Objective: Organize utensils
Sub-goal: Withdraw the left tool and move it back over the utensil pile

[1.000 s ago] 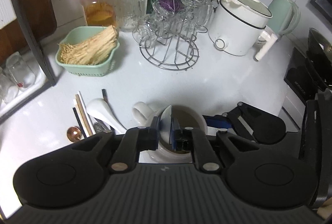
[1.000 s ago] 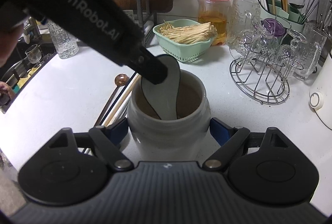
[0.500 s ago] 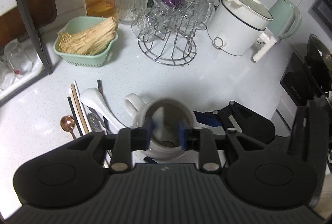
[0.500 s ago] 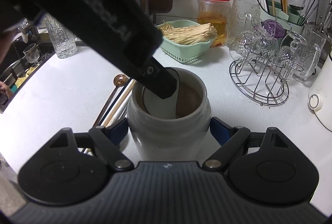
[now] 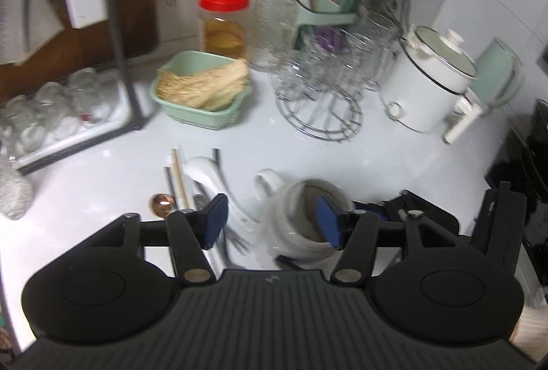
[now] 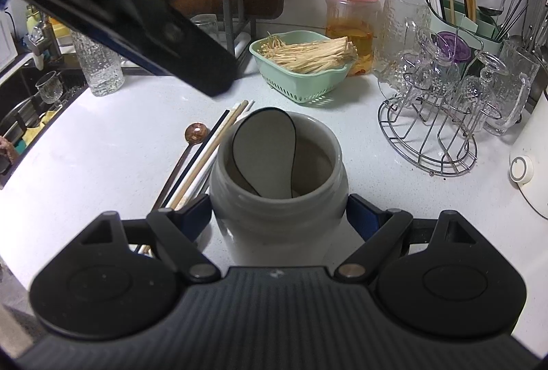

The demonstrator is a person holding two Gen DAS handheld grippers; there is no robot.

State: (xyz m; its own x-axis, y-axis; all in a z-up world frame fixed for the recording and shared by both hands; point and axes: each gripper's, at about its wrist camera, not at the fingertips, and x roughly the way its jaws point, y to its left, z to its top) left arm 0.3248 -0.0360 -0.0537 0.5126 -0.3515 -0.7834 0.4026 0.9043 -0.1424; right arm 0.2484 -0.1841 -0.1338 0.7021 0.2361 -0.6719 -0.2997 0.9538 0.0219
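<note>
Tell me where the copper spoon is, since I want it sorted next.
In the right wrist view the copper spoon lies on the counter left of the white jar, beside the chopsticks.

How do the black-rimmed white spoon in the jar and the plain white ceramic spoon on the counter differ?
The black-rimmed white spoon stands handle-down in the white ceramic jar, bowl poking above the rim; the plain white ceramic spoon lies flat on the white counter among chopsticks. The first has a dark edge line; the second shows none. The first is already sorted, the second not yet. Both are pale, soup-style spoons.
</note>
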